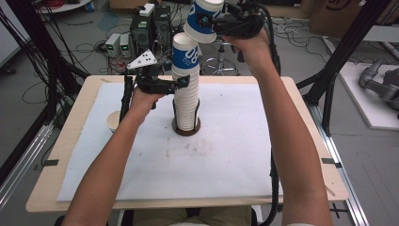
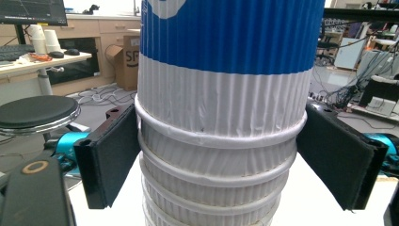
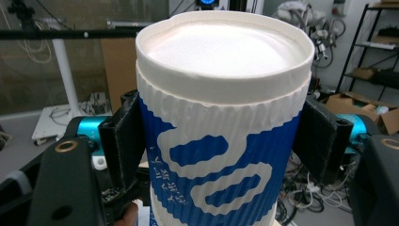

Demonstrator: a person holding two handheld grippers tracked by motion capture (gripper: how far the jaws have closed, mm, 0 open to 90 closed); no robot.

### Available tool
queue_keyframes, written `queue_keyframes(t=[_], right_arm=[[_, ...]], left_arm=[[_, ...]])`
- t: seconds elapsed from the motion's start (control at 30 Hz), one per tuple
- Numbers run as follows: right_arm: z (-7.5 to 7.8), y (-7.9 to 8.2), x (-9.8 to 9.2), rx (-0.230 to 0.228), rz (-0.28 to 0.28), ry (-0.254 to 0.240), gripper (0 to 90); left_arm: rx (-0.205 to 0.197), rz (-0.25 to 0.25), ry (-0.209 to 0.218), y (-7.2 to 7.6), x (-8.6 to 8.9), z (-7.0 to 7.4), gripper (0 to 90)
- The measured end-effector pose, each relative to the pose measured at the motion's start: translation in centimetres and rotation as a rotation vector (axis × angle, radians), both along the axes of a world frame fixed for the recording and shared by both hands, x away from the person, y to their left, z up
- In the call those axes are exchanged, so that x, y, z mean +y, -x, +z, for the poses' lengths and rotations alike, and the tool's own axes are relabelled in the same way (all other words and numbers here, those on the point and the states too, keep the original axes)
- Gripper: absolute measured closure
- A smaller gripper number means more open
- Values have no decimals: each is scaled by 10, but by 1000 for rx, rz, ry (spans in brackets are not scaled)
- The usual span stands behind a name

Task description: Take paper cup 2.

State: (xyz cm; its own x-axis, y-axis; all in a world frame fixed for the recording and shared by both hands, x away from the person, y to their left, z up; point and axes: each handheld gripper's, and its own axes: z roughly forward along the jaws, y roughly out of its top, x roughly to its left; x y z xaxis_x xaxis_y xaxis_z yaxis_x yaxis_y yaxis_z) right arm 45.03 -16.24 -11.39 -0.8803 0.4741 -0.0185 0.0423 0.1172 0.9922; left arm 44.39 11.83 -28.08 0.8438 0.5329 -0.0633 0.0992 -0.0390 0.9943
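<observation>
Right gripper [image 1: 214,21], top centre of the high view, clamps one paper cup [image 1: 203,19]. Left gripper [image 1: 186,84] clasps the stack [image 1: 186,89] mid-frame. Cup light, crushable; grip the ribbed wall gently.

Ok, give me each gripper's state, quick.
Left gripper: fingers closed on the stack of cups, steadying it.
Right gripper: fingers closed on a single cup, held above the stack.
</observation>
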Motion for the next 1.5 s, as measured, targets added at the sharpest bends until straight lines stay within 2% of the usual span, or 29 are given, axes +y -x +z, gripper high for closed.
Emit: queue_keyframes(t=[0.1, 0.2, 0.3, 0.37, 0.5, 0.8, 0.97, 1.0, 1.2, 1.37, 1.5], right_arm=[[-2, 6, -7, 1, 5, 35, 268], [-7, 14, -13, -4, 23, 39, 268], [-15, 22, -19, -6, 30, 64, 269], [-22, 26, -24, 3, 35, 69, 268], [-39, 35, -32, 17, 48, 94, 268], [-97, 55, -52, 80, 56, 129, 268], [-123, 60, -57, 117, 58, 140, 267], [-130, 61, -58, 121, 53, 150, 267], [-150, 66, -62, 145, 52, 147, 266], [-167, 72, -63, 165, 54, 165, 266], [-184, 77, -62, 175, 56, 169, 266]], left_arm=[[0, 0, -2, 0, 0, 0, 150], [1, -1, -4, 0, 0, 0, 150], [3, 0, -7, 0, 1, 0, 149], [4, 2, -6, 0, 1, -1, 149], [8, 4, -4, 0, 1, -1, 147], [-17, 22, 16, 6, 3, -3, 138], [-37, 34, 47, 20, 19, -3, 138], [-40, 34, 46, 22, 21, -4, 137], [-43, 38, 27, 44, 33, -13, 138], [-49, 5, 30, 68, 37, -29, 138], [-41, -20, 47, 79, 36, -38, 138]])
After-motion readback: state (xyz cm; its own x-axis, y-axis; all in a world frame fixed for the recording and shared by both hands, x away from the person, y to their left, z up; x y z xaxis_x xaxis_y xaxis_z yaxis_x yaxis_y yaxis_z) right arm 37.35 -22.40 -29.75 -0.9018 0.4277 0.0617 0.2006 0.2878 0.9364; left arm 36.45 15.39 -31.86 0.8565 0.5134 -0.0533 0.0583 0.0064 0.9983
